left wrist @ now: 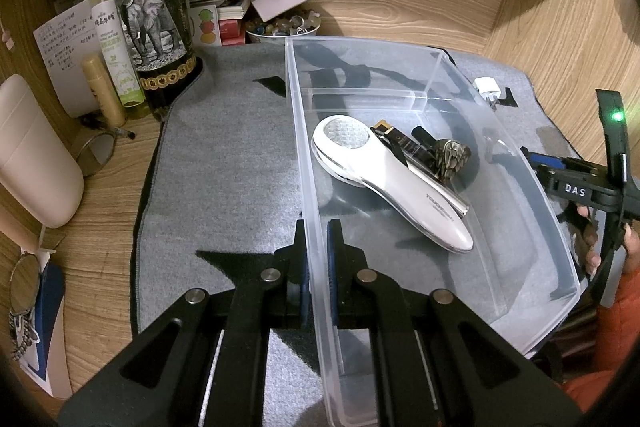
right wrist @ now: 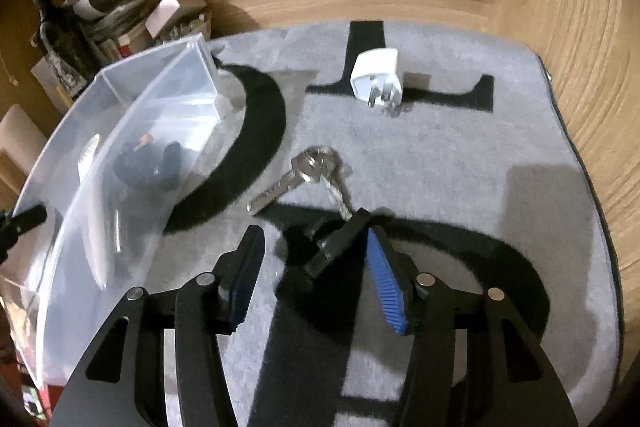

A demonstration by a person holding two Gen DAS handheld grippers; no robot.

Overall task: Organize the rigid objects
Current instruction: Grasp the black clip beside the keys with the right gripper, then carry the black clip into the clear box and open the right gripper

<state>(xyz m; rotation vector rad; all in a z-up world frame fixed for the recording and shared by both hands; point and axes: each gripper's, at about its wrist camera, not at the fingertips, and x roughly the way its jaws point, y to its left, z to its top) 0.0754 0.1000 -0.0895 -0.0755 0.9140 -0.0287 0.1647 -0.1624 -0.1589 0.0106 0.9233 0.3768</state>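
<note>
- Left tool [left wrist: 317,251]: pressed onto the near wall of the clear plastic bin [left wrist: 552,211], one finger outside the wall, one inside.
- Clear plastic bin: resting on the grey mat [left wrist: 224,163]; seen at the left edge of the right wrist view [right wrist: 120,131].
- Inside the bin: white handheld device [left wrist: 392,183] lying diagonally, partly overlapping a dark rectangular item [left wrist: 404,143] and a patterned round object [left wrist: 452,155].
- Right tool [right wrist: 316,247]: spread wide, low over the mat [right wrist: 440,155]; a black key fob [right wrist: 336,243] between the blue pads [right wrist: 384,283], contact with the pads not discernible.
- Keys [right wrist: 292,179]: on a ring, flat on the mat just beyond the fob, outside the bin.
- White plug adapter [right wrist: 376,75]: further back on the mat, prongs toward the camera, well apart from the keys.
- Bench [left wrist: 104,183]: wood-grain; wine bottle [left wrist: 148,7] with elephant label and assorted clutter at the back left.
</note>
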